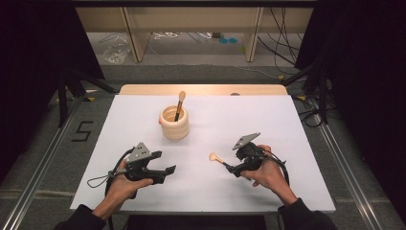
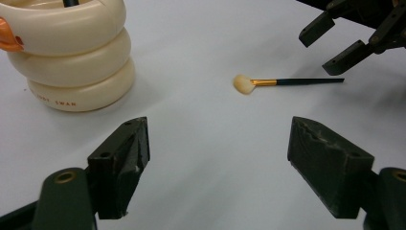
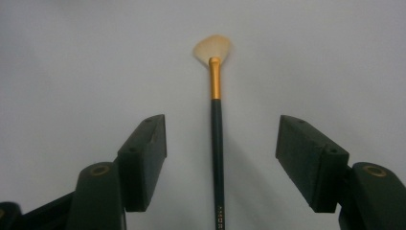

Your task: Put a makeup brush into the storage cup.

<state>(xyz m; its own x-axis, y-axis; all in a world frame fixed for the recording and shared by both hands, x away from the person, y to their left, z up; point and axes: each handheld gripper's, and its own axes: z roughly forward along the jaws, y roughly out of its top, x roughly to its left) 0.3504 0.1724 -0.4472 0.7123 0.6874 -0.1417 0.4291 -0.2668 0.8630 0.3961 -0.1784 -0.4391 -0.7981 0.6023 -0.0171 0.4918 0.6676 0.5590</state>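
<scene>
Right, my right gripper [image 3: 218, 158] is wide open astride the fan brush [image 3: 217, 139] lying flat on the white table [image 1: 297, 143], left gripper [image 2: 215, 163] open and empty, so I'd close squarely on the dark handle.

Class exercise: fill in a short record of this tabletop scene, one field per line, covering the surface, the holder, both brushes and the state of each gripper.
Surface: white table top.
Holder: cream ringed pot, upright, left of centre towards the far side.
Brush in holder: stands tilted in the pot, bristles up.
Loose brush: fan brush lying flat on the table, dark handle, gold ferrule, pale bristles pointing away from the right gripper.
Left gripper: open, holding nothing, aimed towards pot and loose brush.
Right gripper: open, jaws either side of the loose brush's handle, not closed on it.
</scene>
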